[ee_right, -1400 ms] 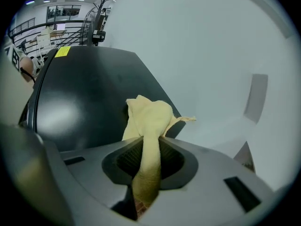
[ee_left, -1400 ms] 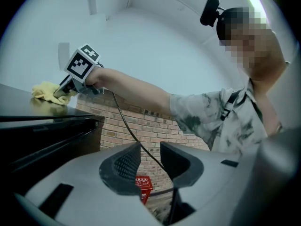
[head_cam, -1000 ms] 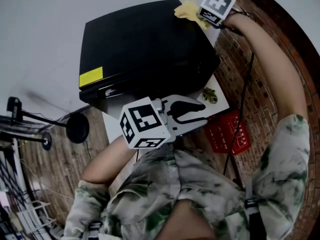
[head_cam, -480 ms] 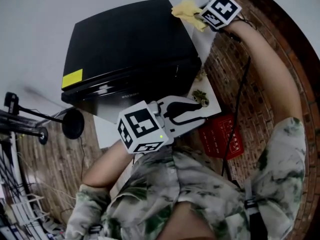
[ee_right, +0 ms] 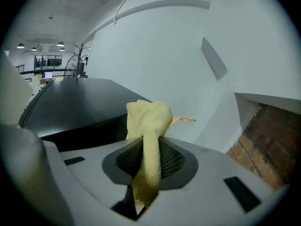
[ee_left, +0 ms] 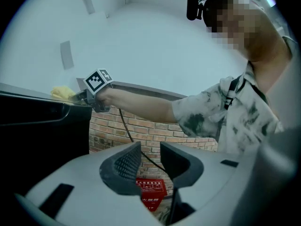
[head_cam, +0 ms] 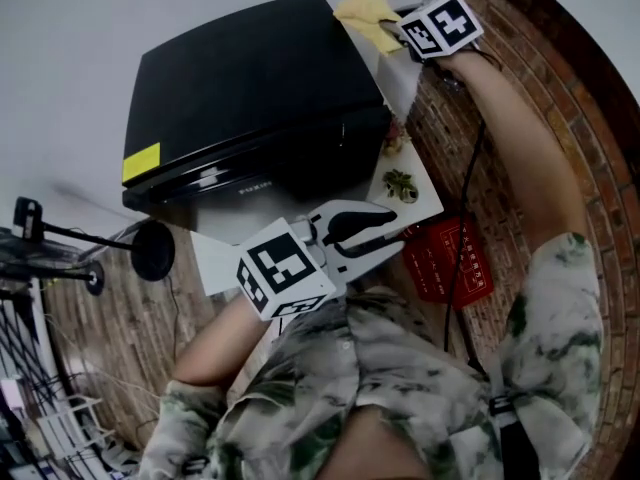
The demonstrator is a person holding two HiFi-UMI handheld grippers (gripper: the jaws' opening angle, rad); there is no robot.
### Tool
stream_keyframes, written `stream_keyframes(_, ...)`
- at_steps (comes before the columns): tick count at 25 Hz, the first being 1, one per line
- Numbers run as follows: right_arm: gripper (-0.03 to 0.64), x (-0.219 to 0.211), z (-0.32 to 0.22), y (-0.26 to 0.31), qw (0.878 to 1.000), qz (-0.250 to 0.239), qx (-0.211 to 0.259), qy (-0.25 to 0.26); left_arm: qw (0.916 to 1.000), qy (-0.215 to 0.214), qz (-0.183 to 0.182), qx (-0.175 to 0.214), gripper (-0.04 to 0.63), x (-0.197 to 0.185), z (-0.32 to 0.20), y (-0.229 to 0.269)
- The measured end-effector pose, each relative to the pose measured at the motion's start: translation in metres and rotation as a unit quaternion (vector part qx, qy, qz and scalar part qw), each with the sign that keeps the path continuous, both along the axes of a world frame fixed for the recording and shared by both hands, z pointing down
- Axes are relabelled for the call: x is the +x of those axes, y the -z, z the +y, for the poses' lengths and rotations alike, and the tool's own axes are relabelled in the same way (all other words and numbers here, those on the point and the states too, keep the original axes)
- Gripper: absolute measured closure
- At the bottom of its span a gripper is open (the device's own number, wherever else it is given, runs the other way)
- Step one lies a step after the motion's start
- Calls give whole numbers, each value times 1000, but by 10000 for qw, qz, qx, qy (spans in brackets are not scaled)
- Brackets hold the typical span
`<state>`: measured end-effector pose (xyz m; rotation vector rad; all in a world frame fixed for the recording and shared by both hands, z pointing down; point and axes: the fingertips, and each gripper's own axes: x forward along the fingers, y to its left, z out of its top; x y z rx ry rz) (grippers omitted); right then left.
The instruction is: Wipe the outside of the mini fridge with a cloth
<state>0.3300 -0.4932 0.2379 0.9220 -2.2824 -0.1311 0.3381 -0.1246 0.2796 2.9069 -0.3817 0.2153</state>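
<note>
Yellow cloth (ee_right: 148, 119) pinched in right gripper (ee_right: 148, 158) at mini fridge (head_cam: 250, 78) corner — left gripper (ee_left: 150, 160) agape, empty (fridge's yellow label (head_cam: 141, 162) unreadable).

Your head camera looks steeply down onto the mini fridge (head_cam: 250, 78). The left hand-held gripper (ee_left: 150, 157) camera sits low beside it, facing your right arm (ee_left: 141, 105); the right hand-held gripper (ee_right: 149, 157) camera, close behind the cloth (ee_right: 148, 119), skims its black top; all three share the fridge

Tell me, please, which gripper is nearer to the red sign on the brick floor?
Left. The left gripper hangs open beside the red sign; the right gripper holds the cloth at the far top corner of the mini fridge, well away.
</note>
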Motion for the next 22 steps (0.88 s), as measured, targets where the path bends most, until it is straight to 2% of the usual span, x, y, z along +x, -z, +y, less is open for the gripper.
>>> stream_keyframes(3,523,6,-1,2,9996,-220,48,-142,10000,-6,35,22,459,2,5,-1)
stream_keyframes(10,523,5,-19,-13,9930,-1162,-76,-212,9996,268,-16,-72,459,24,-3,-19)
stream_keyframes(18,523,-14,-35,-51,9807,-1858,-534,295,9964,833,-81,-89,459,66,-39,-27)
stream_keyframes(22,523,-25,-34,-85,9781,-1852,-785,538,9928,1188,-79,-110,459,78,-49,-30)
